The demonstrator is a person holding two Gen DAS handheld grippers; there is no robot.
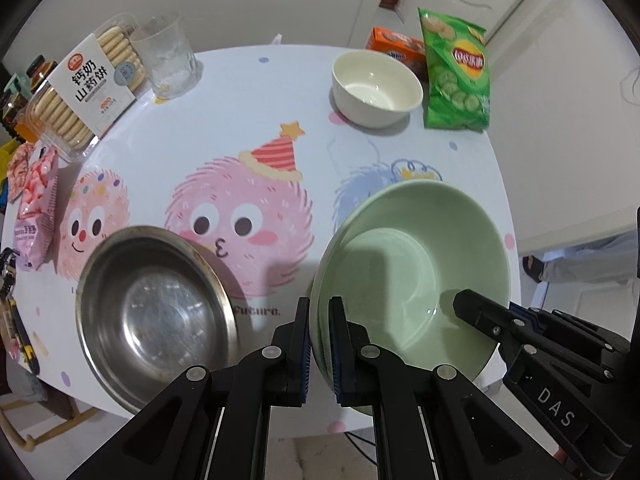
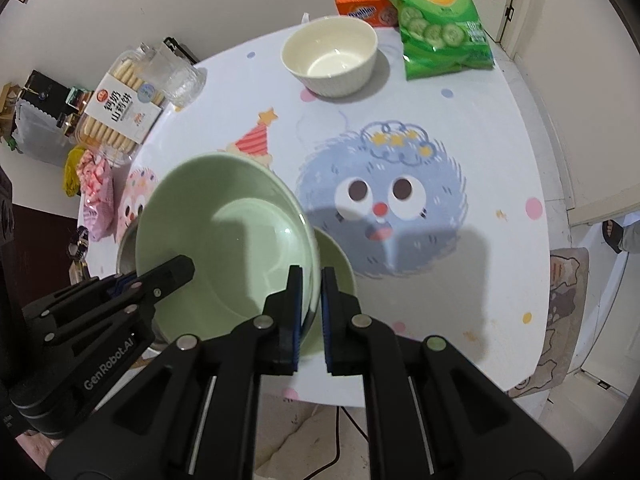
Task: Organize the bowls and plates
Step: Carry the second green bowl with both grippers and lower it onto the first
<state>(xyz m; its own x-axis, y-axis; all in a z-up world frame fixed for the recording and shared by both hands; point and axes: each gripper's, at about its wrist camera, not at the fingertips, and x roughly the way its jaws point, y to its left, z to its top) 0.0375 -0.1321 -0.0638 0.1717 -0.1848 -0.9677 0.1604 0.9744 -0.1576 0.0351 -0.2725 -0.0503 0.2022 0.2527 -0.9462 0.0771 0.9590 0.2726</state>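
Observation:
A pale green bowl (image 1: 416, 256) is held tilted above the table's near edge. My left gripper (image 1: 319, 344) is shut on its left rim. My right gripper (image 2: 311, 312) is shut on its right rim, and shows in the left wrist view (image 1: 480, 316). In the right wrist view the green bowl (image 2: 224, 232) hides part of a second green bowl (image 2: 338, 264) beneath it. A steel bowl (image 1: 152, 312) sits on the table to the left. A white bowl (image 1: 376, 88) stands at the far side.
A biscuit box (image 1: 88, 84) and a clear glass (image 1: 168, 56) stand at the far left. A pink snack bag (image 1: 36, 200) lies at the left edge. A green chip bag (image 1: 456, 72) and an orange box (image 1: 396, 46) are far right. The round table (image 1: 240, 92) has a cartoon cover.

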